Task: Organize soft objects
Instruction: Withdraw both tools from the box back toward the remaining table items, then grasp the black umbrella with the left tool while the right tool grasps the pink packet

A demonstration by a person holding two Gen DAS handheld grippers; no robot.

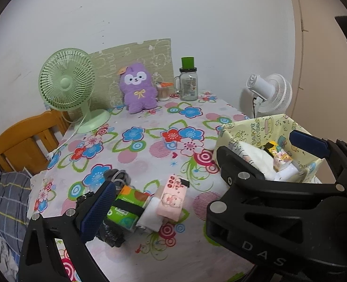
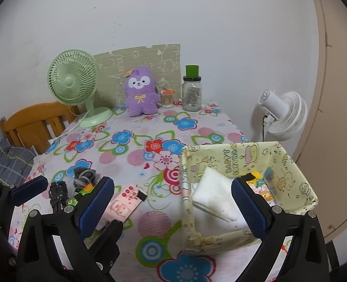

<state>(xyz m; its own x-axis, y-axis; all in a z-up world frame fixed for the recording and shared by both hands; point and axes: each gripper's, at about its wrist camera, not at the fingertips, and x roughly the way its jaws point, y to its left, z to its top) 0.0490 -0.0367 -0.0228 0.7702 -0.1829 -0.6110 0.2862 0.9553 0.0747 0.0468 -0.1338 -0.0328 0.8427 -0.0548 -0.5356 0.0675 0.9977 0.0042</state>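
We hold the right gripper (image 2: 171, 202) with jaws wide and empty above the pale yellow cartoon-print fabric bin (image 2: 291, 169). At our 9 o'clock, the pink bear-print tissue pack (image 1: 173, 198) lies among others; the left gripper (image 1: 150, 171) should straddle it squarely, jaws apart.

The right hand-held gripper (image 2: 171, 202) and left hand-held gripper (image 2: 63, 189) both angle downward, side by side, jaws spread wide.

A green fan (image 2: 72, 81) stands far ahead of the hand-held gripper, left on the bench (image 2: 138, 127). Right of it a purple plush (image 2: 140, 94) leans on a mat (image 2: 150, 56), then a jar (image 2: 191, 94). A white fan (image 2: 284, 115) stands beyond the bench's right edge.
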